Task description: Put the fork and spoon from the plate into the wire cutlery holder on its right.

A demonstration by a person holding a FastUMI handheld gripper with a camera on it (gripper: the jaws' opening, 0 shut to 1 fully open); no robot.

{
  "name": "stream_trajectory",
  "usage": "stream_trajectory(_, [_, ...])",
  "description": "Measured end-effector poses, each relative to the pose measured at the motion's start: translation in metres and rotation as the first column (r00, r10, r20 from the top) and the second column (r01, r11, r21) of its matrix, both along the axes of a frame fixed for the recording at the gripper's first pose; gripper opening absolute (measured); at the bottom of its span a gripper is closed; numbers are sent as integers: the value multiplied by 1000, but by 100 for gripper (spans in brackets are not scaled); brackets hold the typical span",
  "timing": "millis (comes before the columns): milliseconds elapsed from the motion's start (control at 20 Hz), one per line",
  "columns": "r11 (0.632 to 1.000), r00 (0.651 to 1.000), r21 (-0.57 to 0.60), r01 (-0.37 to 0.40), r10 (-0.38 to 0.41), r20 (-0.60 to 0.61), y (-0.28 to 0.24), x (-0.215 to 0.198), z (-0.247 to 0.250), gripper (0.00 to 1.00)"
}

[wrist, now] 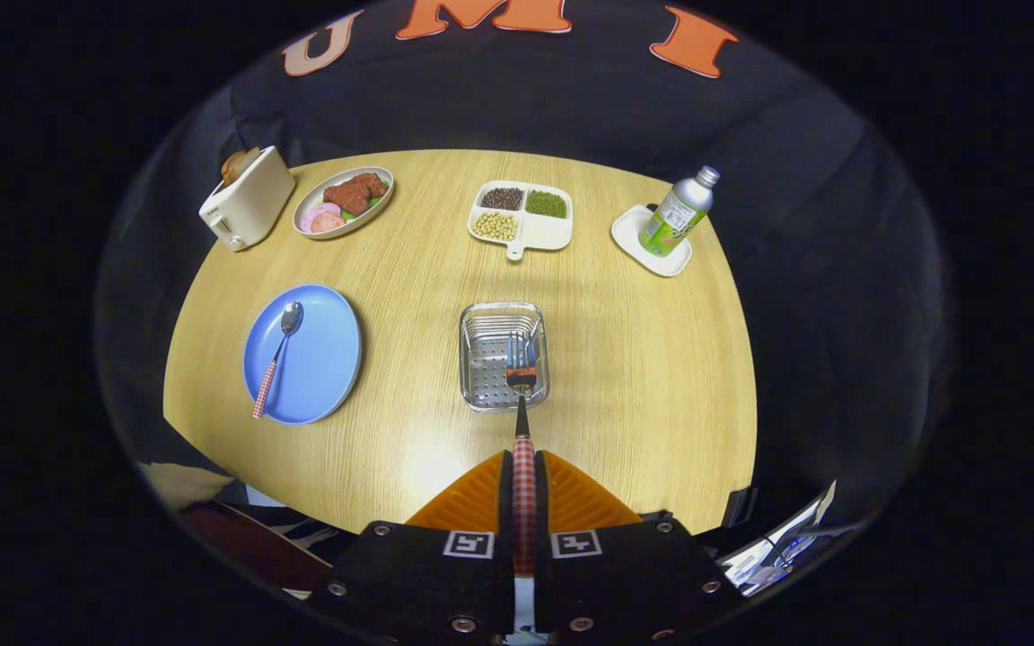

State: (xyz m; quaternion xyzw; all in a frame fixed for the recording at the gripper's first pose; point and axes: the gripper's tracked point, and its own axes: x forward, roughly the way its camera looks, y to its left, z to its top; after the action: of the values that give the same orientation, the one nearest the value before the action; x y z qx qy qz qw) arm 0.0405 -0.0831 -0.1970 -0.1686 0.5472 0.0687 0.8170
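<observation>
1. Pinching the fork (522,408) by its red-checked handle: both orange fingers (481,498) of the gripper (523,492) pressed against it, one on each side, handle running back between them.
2. Fork's long axis straight ahead along the fingers, tines forward, tips showing over the near part of the wire cutlery holder (503,355).
3. Holder directly ahead of the fingers, on the round wooden table (643,359), its long side in line with the fork. Cannot tell whether the tines are above the basket or already touching its perforated floor.
4. Judged from this: carrying step nearly done, fork aligned for a forward-and-down placement into the holder; little sideways correction called for.
5. Spoon (276,357) lying on the blue plate (324,359), well to the left of the holder, bowl at the far end, checked handle slanting toward the near-left rim. Second half of the task not yet done.
6. Gripper held above the near table edge, looking forward and down onto the table.
7. Beyond, well apart from the work: toaster (246,211), oval dish of food (343,201), divided tray of beans (521,215), bottle (677,212) on a small white tray (638,235).
</observation>
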Motion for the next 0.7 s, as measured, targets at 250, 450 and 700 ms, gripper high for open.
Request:
stream_trajectory(250, [1000, 994, -9, 17, -18, -106, 8, 12, -21, 9])
stream_trajectory(450, [1000, 986, -23, 10, -14, -169, 18, 23, -38, 9])
stream_trajectory(700, [996, 977, -87, 33, -50, -208, 7, 39, -57, 9])
